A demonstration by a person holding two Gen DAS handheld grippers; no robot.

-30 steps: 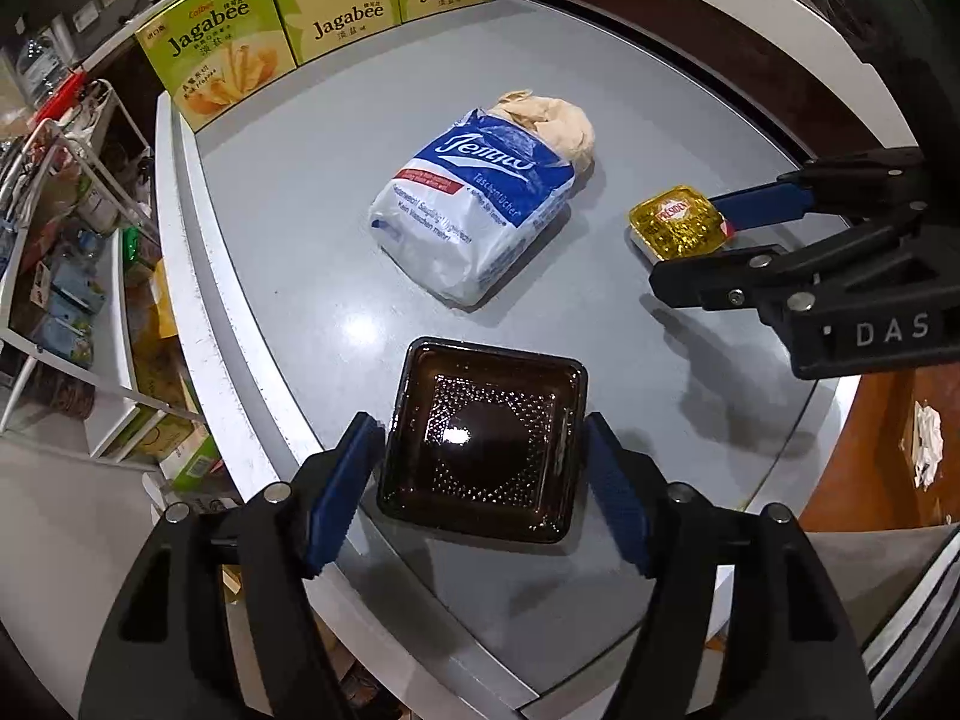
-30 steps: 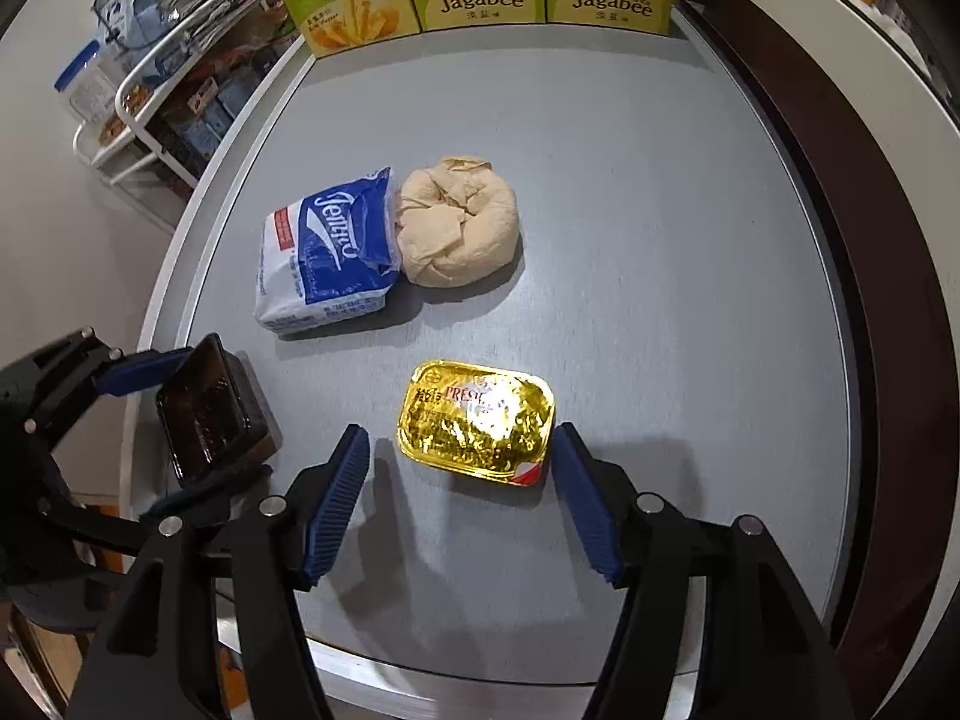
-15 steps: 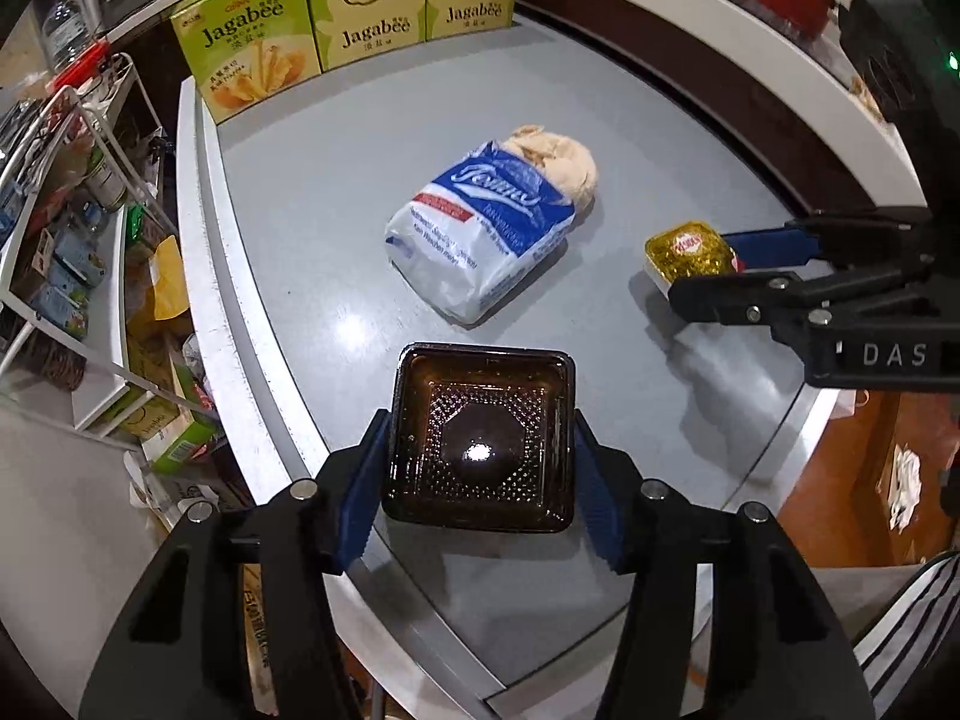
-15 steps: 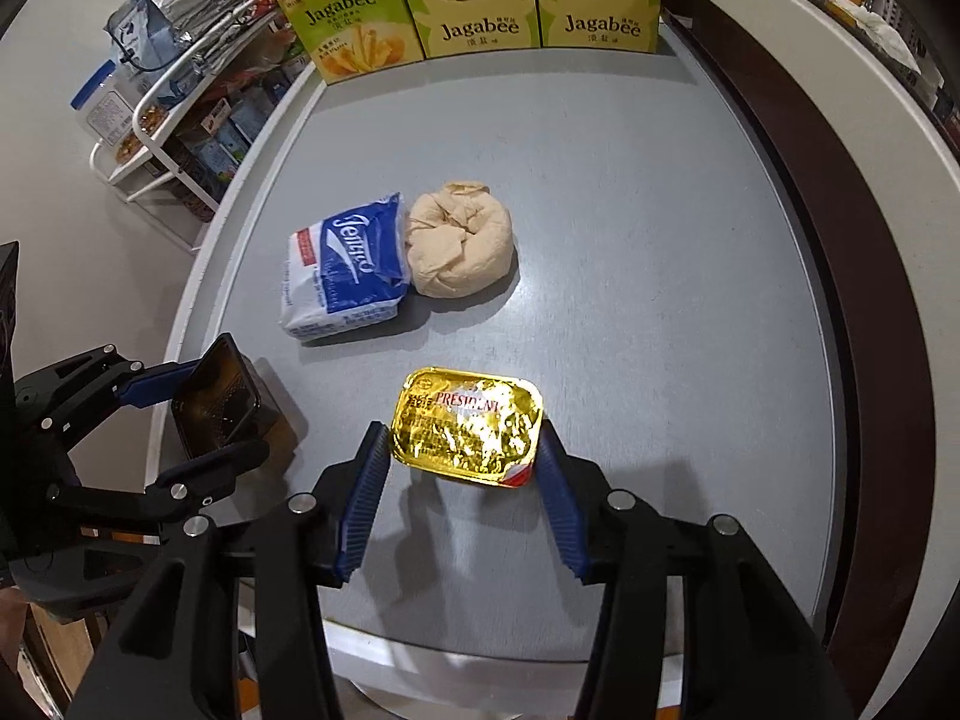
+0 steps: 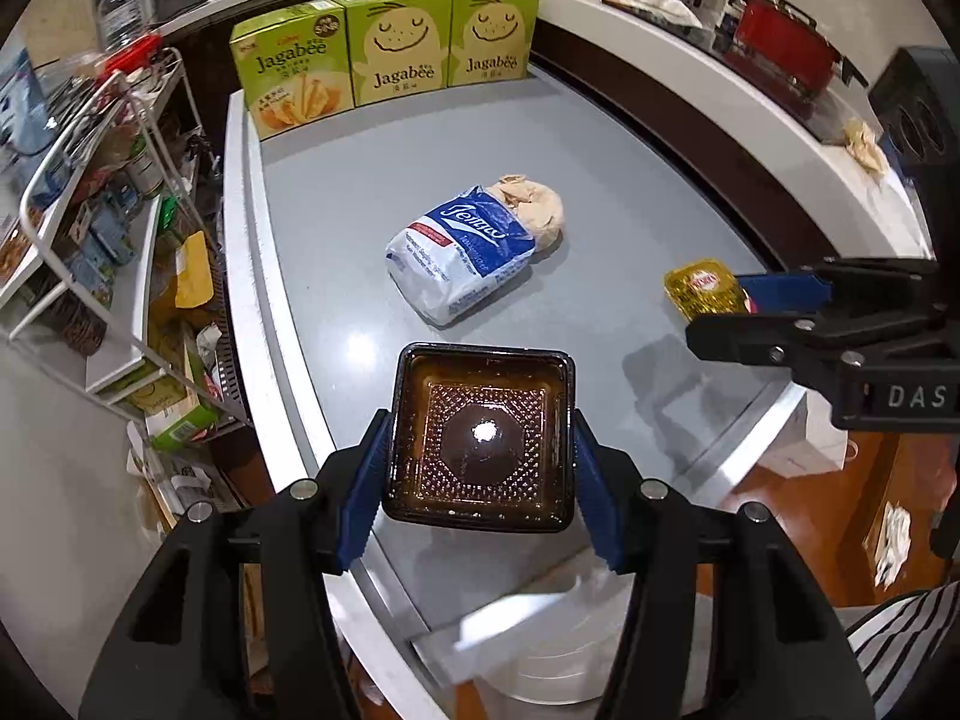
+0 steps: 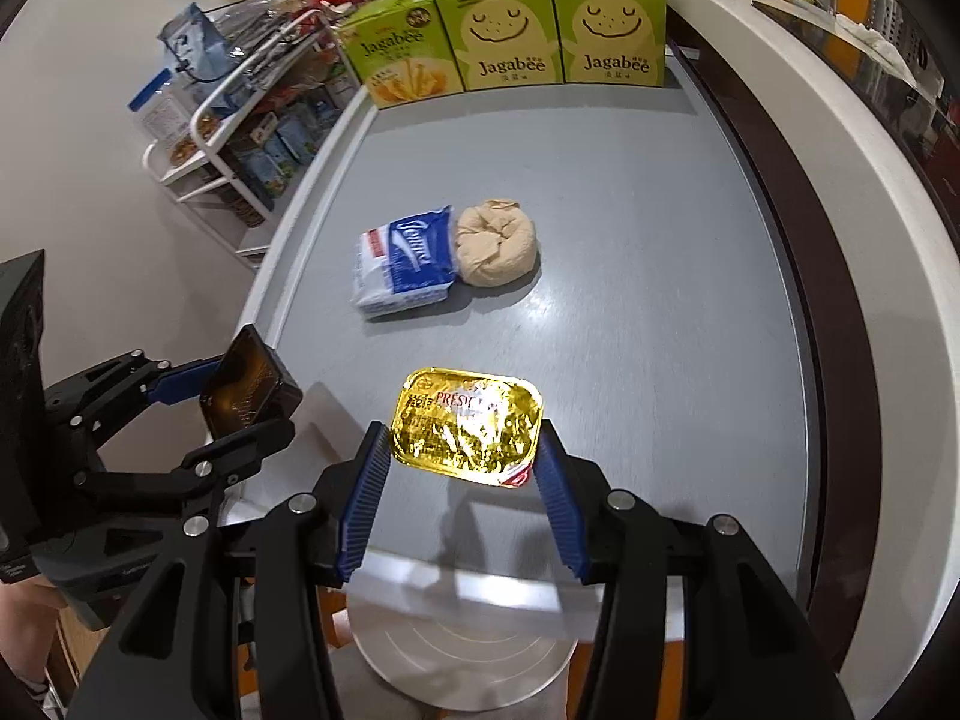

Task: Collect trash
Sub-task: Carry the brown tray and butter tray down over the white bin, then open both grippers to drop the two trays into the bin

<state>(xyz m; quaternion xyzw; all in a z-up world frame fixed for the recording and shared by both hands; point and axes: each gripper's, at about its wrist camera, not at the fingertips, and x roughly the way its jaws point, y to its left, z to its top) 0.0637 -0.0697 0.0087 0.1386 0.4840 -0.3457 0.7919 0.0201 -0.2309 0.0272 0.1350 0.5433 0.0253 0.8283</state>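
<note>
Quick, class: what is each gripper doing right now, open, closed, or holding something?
Left gripper: closed on the dark brown plastic tray, lifted off the grey table.
Right gripper: closed on the gold foil butter tub, also lifted.

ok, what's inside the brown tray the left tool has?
Brown tray in the left tool looks empty: patterned base, brownish film, a glare spot. Its underside and whatever is directly below it are hidden.
</note>
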